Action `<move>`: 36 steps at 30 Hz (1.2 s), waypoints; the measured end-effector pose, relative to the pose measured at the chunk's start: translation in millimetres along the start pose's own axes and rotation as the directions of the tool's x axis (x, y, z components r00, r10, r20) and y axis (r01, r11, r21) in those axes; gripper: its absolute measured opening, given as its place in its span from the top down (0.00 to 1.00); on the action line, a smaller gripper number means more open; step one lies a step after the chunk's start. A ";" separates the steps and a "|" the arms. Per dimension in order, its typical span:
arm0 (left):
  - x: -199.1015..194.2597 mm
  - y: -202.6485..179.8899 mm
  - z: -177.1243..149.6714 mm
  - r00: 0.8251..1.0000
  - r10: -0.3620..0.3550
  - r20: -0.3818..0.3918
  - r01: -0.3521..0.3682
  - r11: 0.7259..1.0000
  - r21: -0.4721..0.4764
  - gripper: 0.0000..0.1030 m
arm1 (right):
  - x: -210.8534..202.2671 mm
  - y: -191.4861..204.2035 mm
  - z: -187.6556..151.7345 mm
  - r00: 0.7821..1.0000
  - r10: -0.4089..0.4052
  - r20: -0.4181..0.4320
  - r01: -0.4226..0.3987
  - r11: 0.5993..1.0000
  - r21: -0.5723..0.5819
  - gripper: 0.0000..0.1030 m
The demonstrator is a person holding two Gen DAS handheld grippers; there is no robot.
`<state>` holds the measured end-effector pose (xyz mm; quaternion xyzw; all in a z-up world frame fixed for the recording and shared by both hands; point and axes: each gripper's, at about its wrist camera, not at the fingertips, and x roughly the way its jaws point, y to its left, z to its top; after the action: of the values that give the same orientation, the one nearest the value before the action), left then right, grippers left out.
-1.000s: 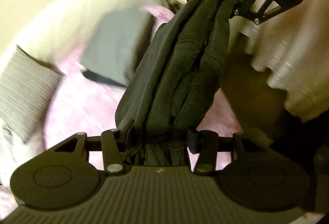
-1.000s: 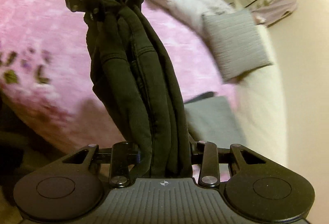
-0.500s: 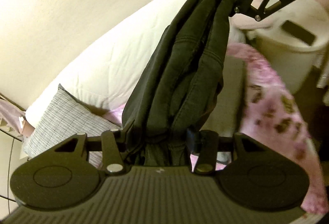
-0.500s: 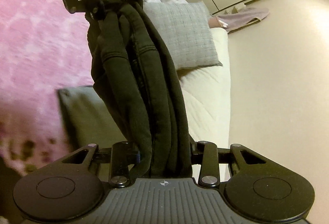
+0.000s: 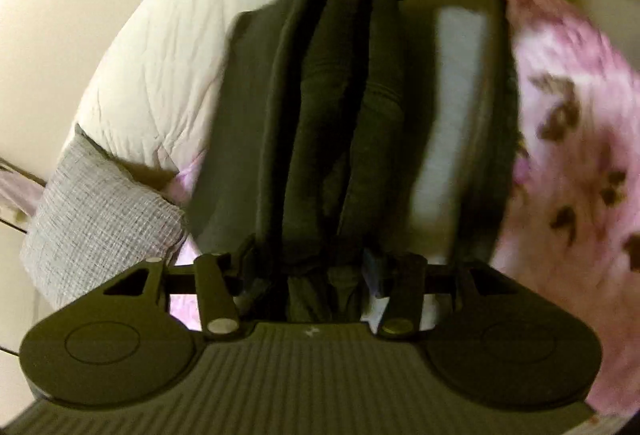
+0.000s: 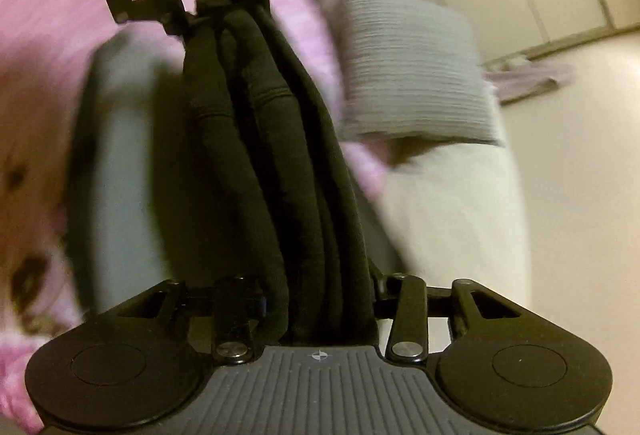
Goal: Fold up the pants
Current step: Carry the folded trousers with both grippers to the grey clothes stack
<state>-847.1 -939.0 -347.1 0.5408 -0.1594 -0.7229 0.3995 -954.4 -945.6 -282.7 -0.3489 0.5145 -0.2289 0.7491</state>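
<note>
Presently catalogued: one pair of dark pants (image 5: 320,123), gathered into a thick folded bundle and held off the bed between two grippers.

Left gripper (image 5: 320,267): clamped on the near end of the bundle in its own view; several fabric layers are pinched between its fingers. In the right wrist view it is seen at the far end (image 6: 224,11).

Right gripper (image 6: 328,299): likewise clamped on the opposite end, with the rolled folds packed between its fingers.

Position of pants: suspended, stretched lengthwise between the two grips, above the pink blanket (image 5: 568,163) and apart from it. A grip at each end is judged to be kept so that the stacked folds are not let slip while the bundle is carried.

Below the bundle: a grey flat item (image 6: 120,171), blurred, lying on the blanket; its nature cannot be told.

Toward the head of the bed: a grey pillow (image 6: 412,75) and a white quilt (image 5: 160,59).

Stage, as judged: folding largely done; setting down remains. Sagging of the middle is the risk noted.
</note>
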 end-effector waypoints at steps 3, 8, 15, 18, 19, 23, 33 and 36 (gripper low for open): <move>-4.7 -15.9 5.0 0.998 0.058 -0.013 -0.058 0.998 -0.029 0.55 | -5.3 24.4 -12.4 0.999 -0.022 0.025 0.023 0.999 -0.041 0.56; -9.1 -4.0 9.4 0.999 0.047 -0.018 -0.047 0.999 -0.020 0.55 | -13.0 19.5 -8.0 1.000 -0.006 0.011 0.005 0.999 0.035 0.57; -12.6 -21.7 -12.9 0.999 0.036 -0.006 -0.036 0.999 -0.009 0.55 | -29.2 36.5 12.4 1.000 -0.018 -0.006 0.018 0.996 0.091 0.60; -14.6 -32.9 -11.2 0.998 0.063 0.006 -0.063 0.998 -0.013 0.53 | -28.3 54.7 2.1 0.999 -0.031 -0.016 0.031 0.999 0.036 0.58; -15.7 -32.4 -11.8 0.998 0.059 0.008 -0.059 0.998 -0.023 0.50 | -27.6 57.6 -0.7 0.999 -0.041 -0.010 0.041 0.999 0.024 0.58; -30.1 -33.5 -28.5 0.999 0.034 0.013 -0.034 0.999 -0.010 0.43 | -37.5 58.2 0.5 0.999 -0.040 -0.016 0.040 0.999 0.001 0.55; -68.0 38.2 -10.8 0.998 -0.063 -0.014 0.053 0.926 -0.373 0.43 | -111.4 -16.3 -7.5 0.987 0.163 -0.010 -0.140 0.878 0.458 0.55; -61.6 61.6 0.1 0.997 -0.075 0.006 0.068 0.858 -0.508 0.43 | -119.5 -52.8 -15.7 0.984 0.175 0.034 -0.157 0.764 0.626 0.61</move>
<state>-816.3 -931.7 -266.0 0.4269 0.0596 -0.7500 0.5018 -1011.9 -900.6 -173.2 -0.0304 0.4479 -0.3243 0.8327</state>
